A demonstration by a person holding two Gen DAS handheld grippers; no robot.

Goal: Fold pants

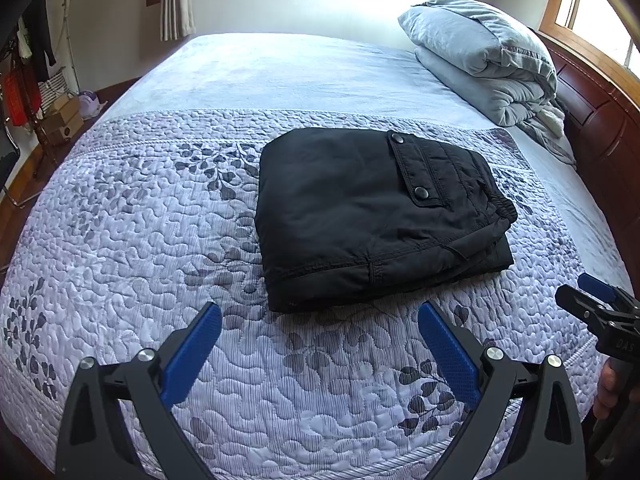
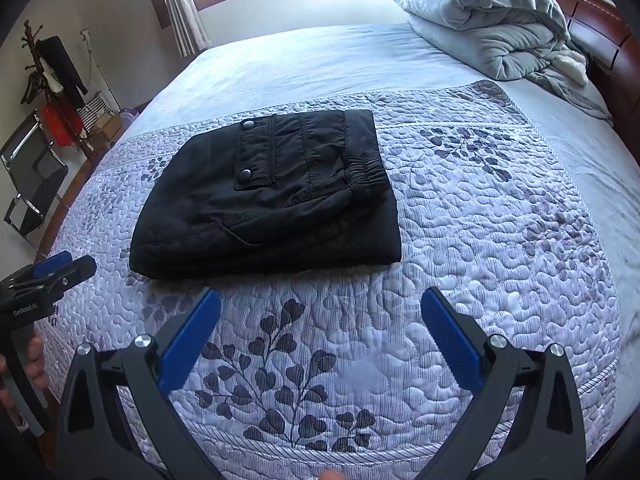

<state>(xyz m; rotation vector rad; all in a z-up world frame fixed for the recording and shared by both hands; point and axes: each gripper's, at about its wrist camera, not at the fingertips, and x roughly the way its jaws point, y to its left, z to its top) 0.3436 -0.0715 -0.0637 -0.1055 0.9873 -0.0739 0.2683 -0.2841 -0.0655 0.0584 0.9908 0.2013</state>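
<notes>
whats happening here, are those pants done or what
A person holds a gripper in each hand over a bed. The black pants lie folded into a compact bundle on the quilt. The left gripper and right gripper both have their jaws open and hold nothing, hanging short of the pants. The folding looks finished.

Wide bed (image 1: 304,72) with pale blue sheet, dark wooden headboard (image 1: 596,120) along one side. Spread across the near half, a lavender quilted coverlet with grey leaf print (image 1: 132,216). Resting flat on that coverlet, black padded pants folded into a compact rectangle (image 1: 360,216), snap-button pocket flap facing up, elastic waistband toward the headboard. By the headboard, well apart from the pants, a bulky grey folded comforter (image 1: 484,60) heaped on the sheet.
</notes>
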